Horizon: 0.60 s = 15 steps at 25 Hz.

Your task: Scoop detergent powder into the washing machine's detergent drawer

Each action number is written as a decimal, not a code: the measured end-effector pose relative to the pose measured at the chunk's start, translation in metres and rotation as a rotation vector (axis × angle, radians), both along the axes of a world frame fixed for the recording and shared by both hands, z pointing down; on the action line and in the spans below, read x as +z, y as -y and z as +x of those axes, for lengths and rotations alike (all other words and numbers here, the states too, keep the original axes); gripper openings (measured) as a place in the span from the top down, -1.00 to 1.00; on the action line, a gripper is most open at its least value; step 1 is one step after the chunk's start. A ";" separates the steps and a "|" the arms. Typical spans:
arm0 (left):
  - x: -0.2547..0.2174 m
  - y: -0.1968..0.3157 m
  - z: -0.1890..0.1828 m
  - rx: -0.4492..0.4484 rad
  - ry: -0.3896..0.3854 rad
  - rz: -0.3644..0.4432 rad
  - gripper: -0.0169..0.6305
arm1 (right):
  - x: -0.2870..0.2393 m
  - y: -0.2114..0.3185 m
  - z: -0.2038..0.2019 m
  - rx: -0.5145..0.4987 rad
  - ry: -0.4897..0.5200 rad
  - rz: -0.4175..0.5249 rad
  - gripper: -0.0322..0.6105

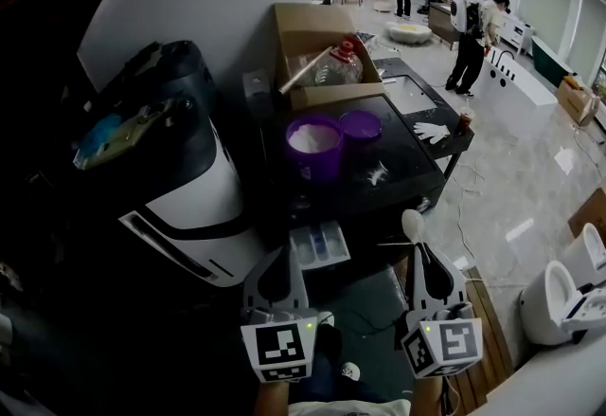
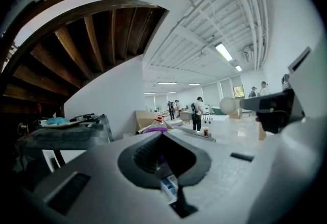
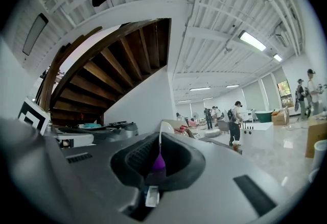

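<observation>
A purple tub (image 1: pixel 314 141) full of white powder stands on the black washing machine's top (image 1: pixel 398 168), with its purple lid (image 1: pixel 360 125) beside it. The detergent drawer (image 1: pixel 319 244) is pulled out at the machine's front. My left gripper (image 1: pixel 277 262) hovers just in front of the drawer, jaws shut with nothing in them; the drawer (image 2: pixel 168 185) shows below them. My right gripper (image 1: pixel 418 251) is shut on a spoon's purple handle (image 3: pixel 159 162). The spoon's white bowl (image 1: pixel 413 225) points up, to the right of the drawer.
An open cardboard box (image 1: pixel 312 35) with a red-capped bottle (image 1: pixel 346 63) stands behind the tub. A black and white appliance (image 1: pixel 161 158) stands at the left. Spilled powder (image 1: pixel 377 175) lies on the top, white gloves (image 1: pixel 431 131) farther right. People stand far back.
</observation>
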<state>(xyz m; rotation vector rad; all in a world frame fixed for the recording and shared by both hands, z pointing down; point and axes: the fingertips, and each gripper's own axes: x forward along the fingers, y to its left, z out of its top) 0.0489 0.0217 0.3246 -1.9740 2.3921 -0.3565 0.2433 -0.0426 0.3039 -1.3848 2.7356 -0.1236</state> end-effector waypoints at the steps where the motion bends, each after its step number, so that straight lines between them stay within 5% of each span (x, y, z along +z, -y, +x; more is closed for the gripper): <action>1: 0.000 0.003 -0.003 -0.005 -0.001 0.001 0.94 | 0.001 0.004 -0.004 -0.005 0.000 0.000 0.83; 15: -0.006 0.098 -0.072 -0.051 -0.015 0.035 0.94 | -0.006 0.104 -0.076 -0.066 -0.012 0.017 0.83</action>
